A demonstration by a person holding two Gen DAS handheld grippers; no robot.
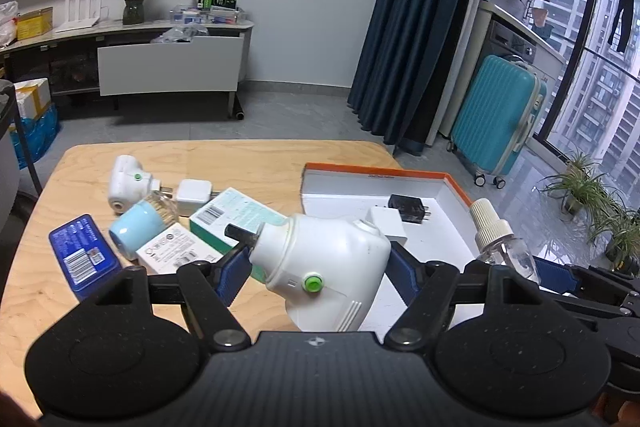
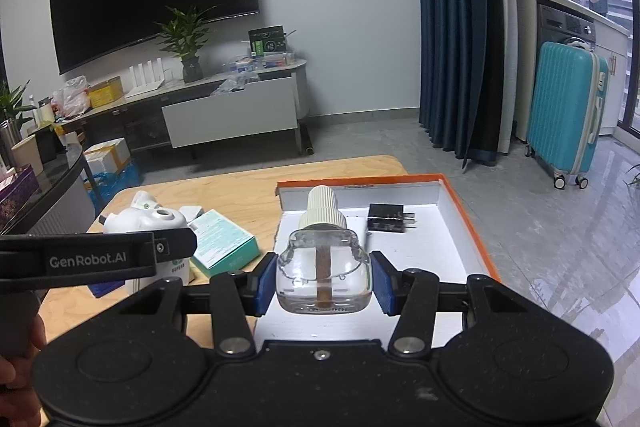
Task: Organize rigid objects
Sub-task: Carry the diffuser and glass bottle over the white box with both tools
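I am holding a white plug-in heater [image 1: 324, 263] in my left gripper [image 1: 318, 267]; its blue fingers [image 1: 234, 273] are spread fairly wide and pressing on either side of the heater's body, with the green button facing me and its dark prongs sticking out past the left finger. My right gripper [image 2: 324, 281] is gripping a clear glass bottle [image 2: 323, 277] with a ribbed cream cap; the blue pads [image 2: 266, 283] are closed about halfway, touching the bottle's two sides, and the cap is pointing away from me, beyond the fingertips.

Ahead of the right fingers the orange-rimmed white tray [image 2: 468, 223] is lying on the wooden table [image 2: 240, 195], and the bottle is hanging over its near part. A black charger [image 2: 386, 217] is sitting in the tray, beyond and slightly right of my right fingertips. From the left camera a white adapter [image 1: 386, 223] is showing in the tray just behind the heater.

To the left of my left fingers the unsorted things are crowding together on the table: a second white heater [image 1: 128, 183], a white cube charger [image 1: 192, 195], a light blue capped bottle [image 1: 140, 227], a teal box [image 1: 236, 217], a white box [image 1: 176, 247] and a dark blue box [image 1: 82, 255].
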